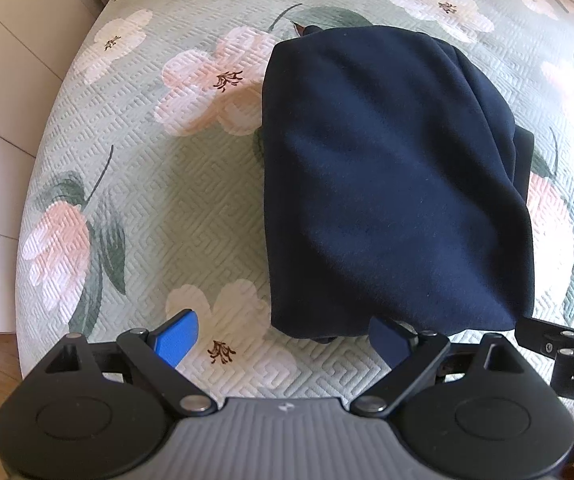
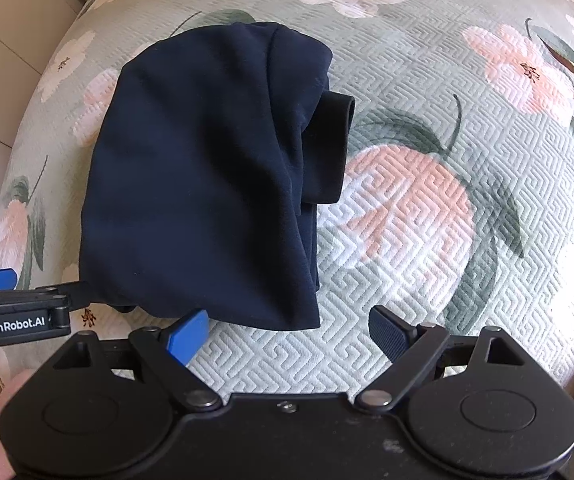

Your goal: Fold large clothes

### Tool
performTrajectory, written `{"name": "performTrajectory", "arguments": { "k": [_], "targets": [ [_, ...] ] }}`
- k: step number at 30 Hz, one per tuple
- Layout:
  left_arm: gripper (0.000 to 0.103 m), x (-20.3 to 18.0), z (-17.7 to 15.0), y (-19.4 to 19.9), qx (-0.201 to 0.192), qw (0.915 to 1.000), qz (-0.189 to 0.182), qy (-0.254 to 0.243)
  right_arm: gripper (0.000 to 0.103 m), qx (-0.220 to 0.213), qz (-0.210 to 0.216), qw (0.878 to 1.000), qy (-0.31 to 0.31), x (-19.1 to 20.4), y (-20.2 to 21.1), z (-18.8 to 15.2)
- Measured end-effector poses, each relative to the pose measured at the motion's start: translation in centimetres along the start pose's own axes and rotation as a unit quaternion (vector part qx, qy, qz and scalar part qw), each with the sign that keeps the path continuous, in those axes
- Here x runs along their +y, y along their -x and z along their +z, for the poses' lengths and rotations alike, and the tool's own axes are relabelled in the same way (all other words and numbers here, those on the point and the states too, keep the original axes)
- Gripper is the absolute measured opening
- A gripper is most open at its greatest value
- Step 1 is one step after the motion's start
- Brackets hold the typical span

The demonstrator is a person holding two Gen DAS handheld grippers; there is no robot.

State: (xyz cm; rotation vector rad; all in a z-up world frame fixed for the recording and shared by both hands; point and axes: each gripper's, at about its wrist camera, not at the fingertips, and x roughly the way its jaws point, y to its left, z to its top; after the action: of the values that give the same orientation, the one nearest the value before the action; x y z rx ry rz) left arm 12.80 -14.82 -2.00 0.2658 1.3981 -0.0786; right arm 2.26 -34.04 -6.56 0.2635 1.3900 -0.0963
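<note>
the left gripper (image 1: 283, 340) has its jaws spread wide, holding nothing, its right finger touching the near edge of the navy garment (image 1: 391, 184). the right gripper (image 2: 287, 336) jaws are likewise released, just short of that hem. the garment lies folded, soft and matte, on the bed's quilted floral bedspread (image 2: 427, 240). only the right wrist view shows a dark cuff (image 2: 333, 148) poking out the fold's right side.
</note>
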Motion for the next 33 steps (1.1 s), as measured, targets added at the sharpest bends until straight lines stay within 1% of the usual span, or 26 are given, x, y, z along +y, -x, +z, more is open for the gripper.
{"name": "performTrajectory", "arguments": {
  "k": [9,13,24,29,33],
  "targets": [
    [0.094,0.1,0.0,-0.1,-0.001,1.0000,0.006,0.002,0.102,-0.004,0.003,1.000,-0.003,0.1,0.0,0.2],
    [0.094,0.2,0.1,-0.1,0.000,1.0000,0.002,0.003,0.102,-0.003,0.006,1.000,-0.004,0.1,0.0,0.2],
    [0.094,0.2,0.1,0.1,-0.004,1.0000,0.001,-0.002,0.102,0.004,0.014,1.000,-0.008,-0.1,-0.8,0.3],
    [0.095,-0.1,0.2,0.0,-0.009,0.9999,0.006,-0.012,0.102,0.006,0.016,1.000,-0.009,-0.2,-0.9,0.4],
    [0.095,-0.1,0.3,0.0,-0.008,0.9999,-0.002,-0.007,0.102,0.014,0.021,1.000,-0.006,-0.3,-1.2,0.3]
  ]
}}
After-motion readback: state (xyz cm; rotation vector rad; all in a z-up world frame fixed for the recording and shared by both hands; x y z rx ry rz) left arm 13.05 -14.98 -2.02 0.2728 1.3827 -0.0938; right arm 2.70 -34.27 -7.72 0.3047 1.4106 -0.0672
